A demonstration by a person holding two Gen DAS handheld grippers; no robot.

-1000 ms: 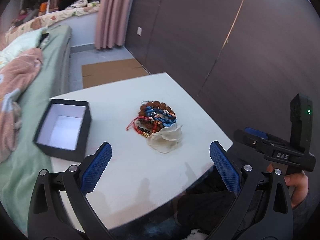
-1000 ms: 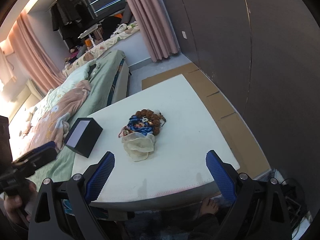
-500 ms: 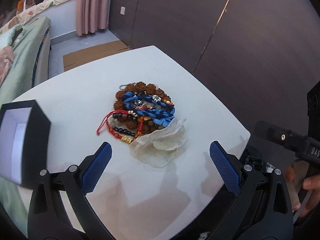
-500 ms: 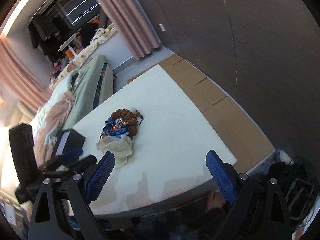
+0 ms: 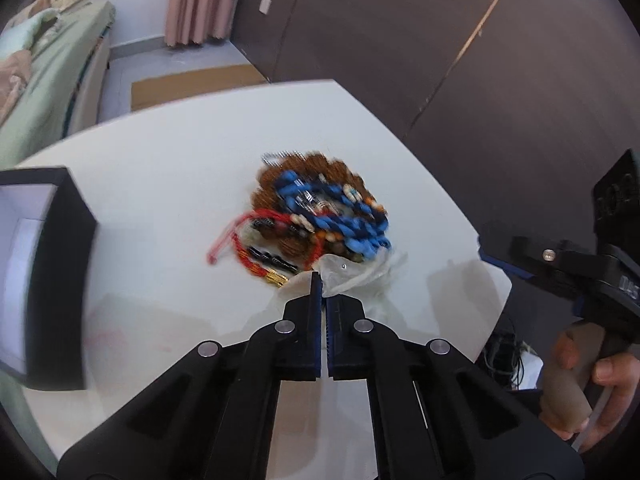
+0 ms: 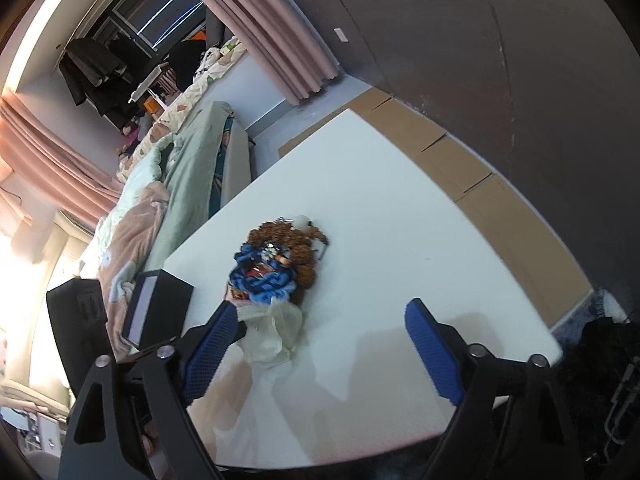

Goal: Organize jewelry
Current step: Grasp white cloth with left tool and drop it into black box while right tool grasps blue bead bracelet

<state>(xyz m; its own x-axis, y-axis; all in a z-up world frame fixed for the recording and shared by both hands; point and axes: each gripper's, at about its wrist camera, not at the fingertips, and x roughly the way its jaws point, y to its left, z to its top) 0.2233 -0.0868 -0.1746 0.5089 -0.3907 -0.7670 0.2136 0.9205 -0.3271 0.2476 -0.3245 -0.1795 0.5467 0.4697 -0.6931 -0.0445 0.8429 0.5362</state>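
A pile of jewelry [image 5: 320, 216] lies mid-table: brown bead strands, a blue braided cord, a red string and black and gold beads. A sheer white pouch [image 5: 356, 272] lies at its near edge. My left gripper [image 5: 322, 280] is shut, its tips at the pouch's edge; whether it pinches the fabric is unclear. The pile [image 6: 276, 264] and the pouch [image 6: 272, 332] also show in the right wrist view. My right gripper [image 6: 320, 344] is open and empty, low over the table's near side, its left finger beside the pouch.
An open black box [image 5: 44, 276] with a white lining stands at the table's left; it shows in the right wrist view [image 6: 156, 304] too. The table [image 6: 400, 216] is white. A bed [image 6: 176, 184] lies left, a dark wall right, cardboard on the floor.
My left gripper has shut and moved forward and down to the pouch's edge. My right gripper has moved closer to the pile and stays open.
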